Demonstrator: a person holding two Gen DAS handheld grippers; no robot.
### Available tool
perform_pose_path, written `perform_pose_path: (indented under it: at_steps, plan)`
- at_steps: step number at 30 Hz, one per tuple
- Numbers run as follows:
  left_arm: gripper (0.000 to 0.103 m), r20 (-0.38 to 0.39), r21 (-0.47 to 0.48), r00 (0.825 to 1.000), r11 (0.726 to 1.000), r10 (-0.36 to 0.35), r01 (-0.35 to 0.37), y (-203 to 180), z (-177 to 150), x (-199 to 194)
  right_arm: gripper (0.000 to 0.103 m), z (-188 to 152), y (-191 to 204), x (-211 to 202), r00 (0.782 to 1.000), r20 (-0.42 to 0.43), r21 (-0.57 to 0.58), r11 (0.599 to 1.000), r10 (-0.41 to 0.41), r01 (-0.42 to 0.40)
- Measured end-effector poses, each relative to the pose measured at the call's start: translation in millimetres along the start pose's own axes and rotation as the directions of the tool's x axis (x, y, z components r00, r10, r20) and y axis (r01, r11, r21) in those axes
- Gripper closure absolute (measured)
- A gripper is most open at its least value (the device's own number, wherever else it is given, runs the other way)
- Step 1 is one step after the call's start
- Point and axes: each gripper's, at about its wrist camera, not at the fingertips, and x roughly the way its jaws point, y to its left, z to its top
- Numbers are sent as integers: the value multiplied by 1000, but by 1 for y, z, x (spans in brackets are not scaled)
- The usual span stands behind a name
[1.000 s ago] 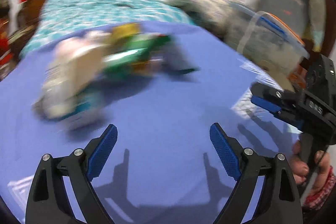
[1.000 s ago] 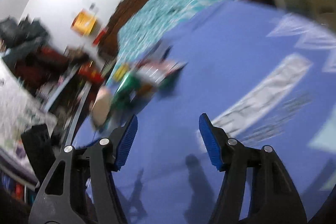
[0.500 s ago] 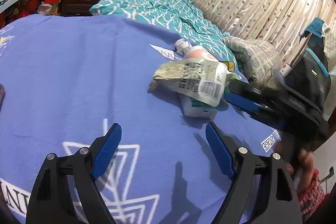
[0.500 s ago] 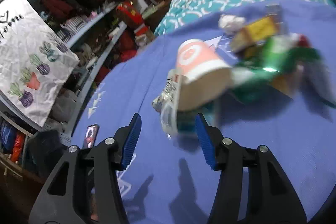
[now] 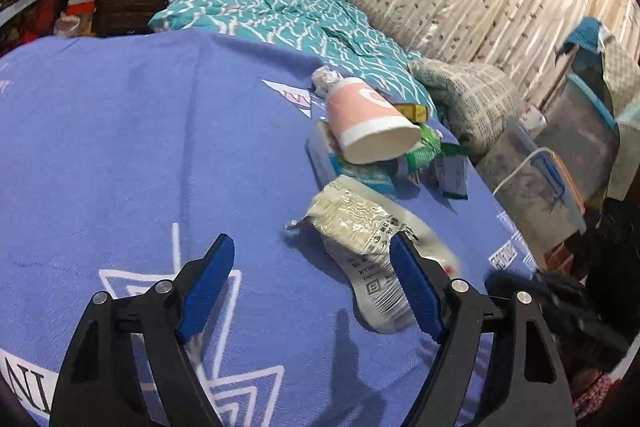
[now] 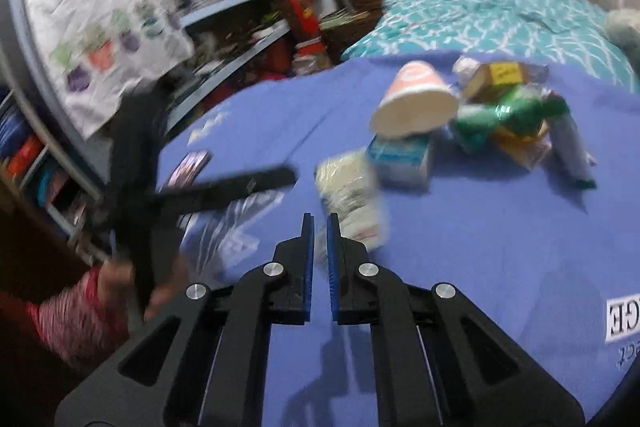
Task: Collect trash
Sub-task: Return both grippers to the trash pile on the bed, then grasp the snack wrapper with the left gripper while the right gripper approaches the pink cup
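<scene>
Left gripper (image 5: 310, 269) spread wide, blue pads bare, hovering over blue woven cloth (image 5: 140, 147) on the desk. Beside its right pad, at 2 o'clock, crinkled clear plastic wrapper (image 5: 360, 227), flat, long axis running 11 to 5 o'clock, barcode end nearest. Beyond, toward 1 o'clock: pink paper cup (image 5: 368, 119) on its side, open mouth facing 4 o'clock, propped on a teal carton (image 5: 352, 169); glossy green foil wrappers (image 5: 424, 147) just right. Teal patterned bed (image 5: 280, 11) behind. Right gripper (image 6: 319, 233) nearly closed, narrow gap, nothing visibly between the pads; wrapper just past its tips at 1 o'clock, blurred.
</scene>
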Motion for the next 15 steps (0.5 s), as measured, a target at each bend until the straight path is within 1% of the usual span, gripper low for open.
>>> perform_pose_path:
  at_steps: [1, 3, 6, 12, 13, 14, 15]
  plan:
    - [26, -2, 12, 1000, 1000, 7, -7, -3, -1, 0, 92, -5, 1, -3, 1000, -6, -2, 1000, 28, -28]
    - [26, -6, 18, 1000, 1000, 15, -15, -5, -2, 0, 92, -13, 2, -6, 998, -9, -4, 998, 69, -69]
    - [26, -14, -4, 1000, 1000, 11, -11, -2, -3, 1, 92, -17, 1, -2, 996, -23, 17, 997, 82, -82]
    - [26, -51, -43, 998, 999, -25, 23, 2, -7, 4, 91, -23, -25, -1, 994, 1, 187, 976, 112, -111]
    - [26, -56, -45, 998, 999, -29, 26, 3, -8, 5, 88, -22, -29, 0, 993, 2, 203, 973, 114, -112]
    - [26, -59, -44, 998, 999, -34, 32, 2, -9, 6, 73, -23, -33, 0, 994, 6, 224, 968, 112, -110]
    - [26, -60, -42, 998, 999, -37, 34, 1, -9, 6, 56, -24, -38, 0, 995, 14, 247, 964, 103, -103]
